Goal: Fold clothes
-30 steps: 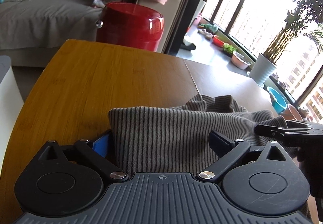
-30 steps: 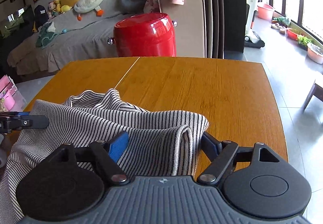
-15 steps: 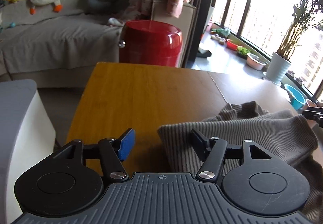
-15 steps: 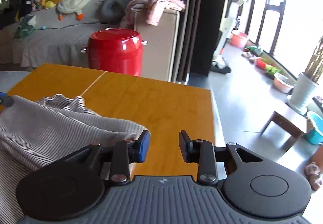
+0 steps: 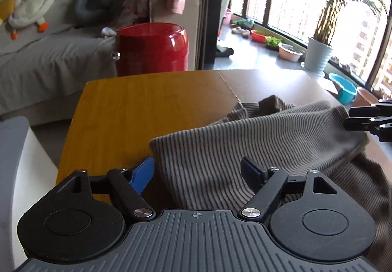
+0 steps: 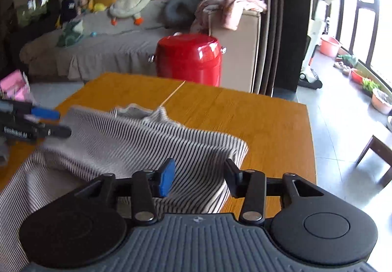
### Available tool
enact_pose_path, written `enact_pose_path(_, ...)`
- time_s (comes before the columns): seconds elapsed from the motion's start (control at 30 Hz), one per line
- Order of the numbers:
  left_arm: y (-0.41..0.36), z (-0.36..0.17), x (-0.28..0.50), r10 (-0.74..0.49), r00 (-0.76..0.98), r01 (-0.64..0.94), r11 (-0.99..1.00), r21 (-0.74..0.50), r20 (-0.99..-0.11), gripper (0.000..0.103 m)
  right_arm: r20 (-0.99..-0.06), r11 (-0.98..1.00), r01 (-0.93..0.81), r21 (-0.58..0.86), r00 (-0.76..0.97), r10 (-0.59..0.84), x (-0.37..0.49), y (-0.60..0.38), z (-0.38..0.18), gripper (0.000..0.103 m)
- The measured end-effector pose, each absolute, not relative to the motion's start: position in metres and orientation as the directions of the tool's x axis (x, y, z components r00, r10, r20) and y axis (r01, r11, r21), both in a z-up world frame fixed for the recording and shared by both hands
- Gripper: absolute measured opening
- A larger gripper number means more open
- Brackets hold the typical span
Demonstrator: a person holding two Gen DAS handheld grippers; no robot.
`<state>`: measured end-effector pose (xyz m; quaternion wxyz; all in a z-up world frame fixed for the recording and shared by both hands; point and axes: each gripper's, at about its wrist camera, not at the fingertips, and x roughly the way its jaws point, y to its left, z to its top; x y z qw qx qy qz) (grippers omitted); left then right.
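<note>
Wooden surface [image 6: 269, 125] carries a striped garment [image 6: 137, 147], lying doubled over near its front edge. Both the left hand-held gripper [image 5: 198, 171] and right hand-held gripper [image 6: 199, 177] are spread wide around the folded edge's two corners. A fold seems underway; closing squarely on both corners would be required.

Grey-and-white striped garment [image 6: 137, 139], orange-brown table [image 6: 269, 120], red drum [image 6: 188, 59]
</note>
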<state>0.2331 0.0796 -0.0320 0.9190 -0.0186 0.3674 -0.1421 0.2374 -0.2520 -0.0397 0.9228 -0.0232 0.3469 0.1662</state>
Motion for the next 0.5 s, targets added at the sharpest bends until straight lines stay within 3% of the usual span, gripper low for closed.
enact_pose_path(0.03, 0.086, -0.034, 0.239, -0.286, 0.676, 0.225, 0.958, -0.179, -0.679, 0.087, -0.648, 0.946, -0.306, 0.104, 0.701, 0.297, 0.243, -0.256, -0.042, 0.070)
enact_pose_path(0.07, 0.090, -0.038, 0.245, -0.296, 0.662, 0.208, 0.955, -0.211, -0.689, 0.087, -0.649, 0.948, -0.288, 0.134, 0.698, 0.304, 0.249, -0.260, -0.045, 0.071)
enact_pose_path(0.33, 0.078, -0.053, 0.270, -0.363, 0.648, 0.252, 0.932, -0.261, -0.669, 0.091, -0.639, 0.919, -0.198, 0.341, 0.668, 0.381, 0.294, -0.281, -0.063, 0.072)
enact_pose_path(0.4, 0.073, -0.054, 0.274, -0.369, 0.652, 0.280, 0.929, -0.243, -0.662, 0.092, -0.634, 0.909, -0.235, 0.344, 0.656, 0.409, 0.300, -0.273, -0.064, 0.061)
enact_pose_path(0.47, 0.068, -0.056, 0.277, -0.371, 0.661, 0.305, 0.927, -0.219, -0.652, 0.090, -0.638, 0.912, -0.265, 0.314, 0.653, 0.409, 0.304, -0.262, -0.065, 0.038)
enact_pose_path(0.5, 0.064, -0.057, 0.279, -0.370, 0.666, 0.317, 0.926, -0.203, -0.648, 0.087, -0.638, 0.914, -0.271, 0.303, 0.654, 0.406, 0.307, -0.258, -0.065, 0.035)
